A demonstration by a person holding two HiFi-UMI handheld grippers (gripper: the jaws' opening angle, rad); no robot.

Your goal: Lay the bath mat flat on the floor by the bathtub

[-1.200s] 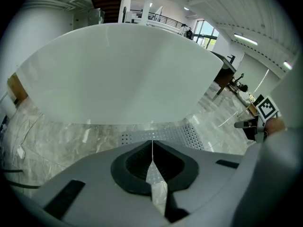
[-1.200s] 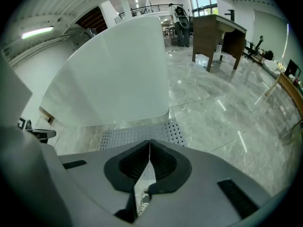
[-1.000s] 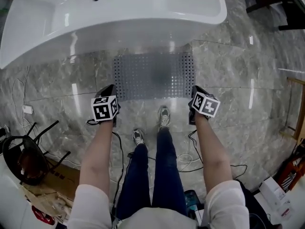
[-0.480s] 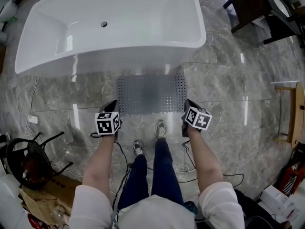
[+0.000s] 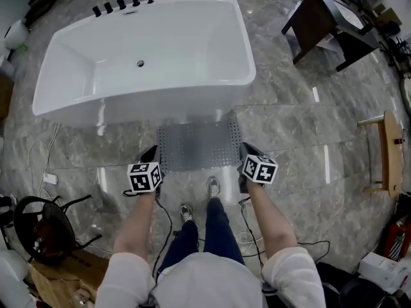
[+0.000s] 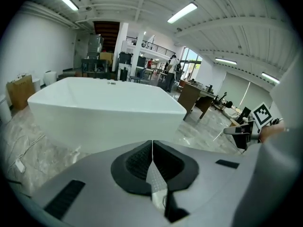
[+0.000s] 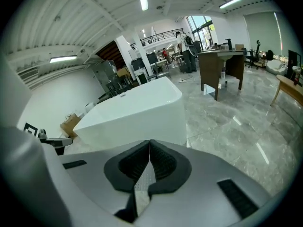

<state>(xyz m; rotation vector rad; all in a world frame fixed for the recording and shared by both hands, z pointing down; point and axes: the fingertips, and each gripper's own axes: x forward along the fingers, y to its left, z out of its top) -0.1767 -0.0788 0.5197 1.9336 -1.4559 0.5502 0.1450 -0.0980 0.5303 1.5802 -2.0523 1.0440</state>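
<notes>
Bath mat: grey, perforated, long axis running 9 to 3 o'clock, parallel to the bathtub at 12. Its near corners are pinched tight in the left gripper and the right gripper. Hanging or flat: cannot tell. Floor is open toward 3.

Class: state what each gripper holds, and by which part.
Both hold the bath mat: left gripper pinches its near-left corner, right gripper its near-right corner.
</notes>
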